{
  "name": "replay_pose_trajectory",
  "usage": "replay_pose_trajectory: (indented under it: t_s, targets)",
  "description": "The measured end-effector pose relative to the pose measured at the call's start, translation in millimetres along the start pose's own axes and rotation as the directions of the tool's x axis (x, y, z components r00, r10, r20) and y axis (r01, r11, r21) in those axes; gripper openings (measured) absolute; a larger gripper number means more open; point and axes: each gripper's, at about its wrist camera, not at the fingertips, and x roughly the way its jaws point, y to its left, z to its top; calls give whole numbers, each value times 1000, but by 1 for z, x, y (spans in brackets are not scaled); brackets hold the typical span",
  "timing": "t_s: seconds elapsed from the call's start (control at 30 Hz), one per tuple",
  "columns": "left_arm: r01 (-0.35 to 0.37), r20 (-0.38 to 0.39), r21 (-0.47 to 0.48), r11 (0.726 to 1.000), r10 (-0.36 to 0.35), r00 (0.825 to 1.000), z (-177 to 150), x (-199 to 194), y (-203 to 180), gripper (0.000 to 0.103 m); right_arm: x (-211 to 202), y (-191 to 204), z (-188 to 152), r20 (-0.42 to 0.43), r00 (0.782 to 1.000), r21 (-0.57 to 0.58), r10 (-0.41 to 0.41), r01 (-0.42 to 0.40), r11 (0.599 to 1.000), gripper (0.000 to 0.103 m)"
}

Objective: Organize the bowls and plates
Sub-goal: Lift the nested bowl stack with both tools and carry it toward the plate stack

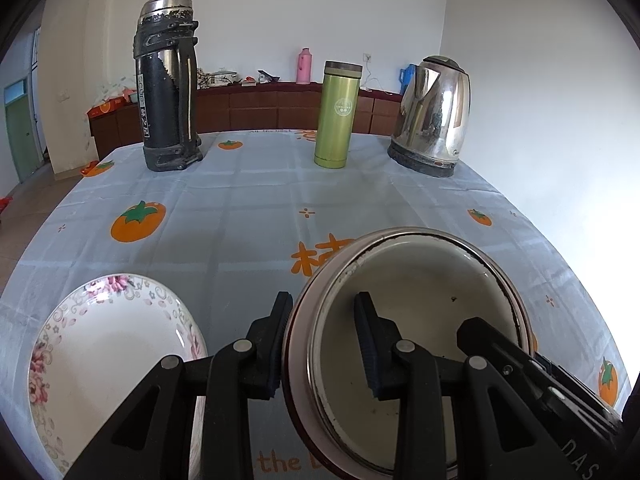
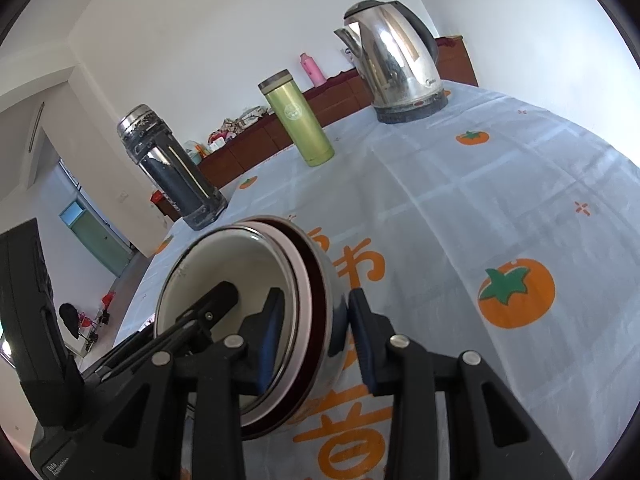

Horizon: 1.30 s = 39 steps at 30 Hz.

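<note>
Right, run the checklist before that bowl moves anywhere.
1. Left hand-held gripper astride the bowl rim, one finger inside, one outside: ok.
2. Right hand-held gripper astride the opposite rim: ok.
3. Bowl empty apart from a few dark specks: ok.
4. Floral plate beside the bowl, nothing on it: ok.
5. Bowl lifted clear of the tablecloth: cannot tell.
6. Black flask, green tumbler and kettle upright at the far edge, away from the bowl: ok.
</note>
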Motion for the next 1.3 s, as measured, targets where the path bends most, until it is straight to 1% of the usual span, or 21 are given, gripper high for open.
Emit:
replay_pose_trajectory:
  t_s: [0.57,0.93,1.07,1.3]
  targets:
    - [-2,17,13,1000,1,1000,-15,-25,-1,33,-17,3,-12,14,1000,6,6,-6,1000,35]
    - [-1,19,9,1000,1,1000,-27,-39,2,33,-31,10,-28,16,1000,-4,8,-8,1000,35]
    - [1,21,13,1000,-1,1000,-30,-42,3,33,-31,10,-28,16,1000,-3,8,-8,1000,35]
    - [0,23,15,1000,0,1000,-37,-50,7,33,-38,15,-41,12,1000,2,8,-8,1000,35]
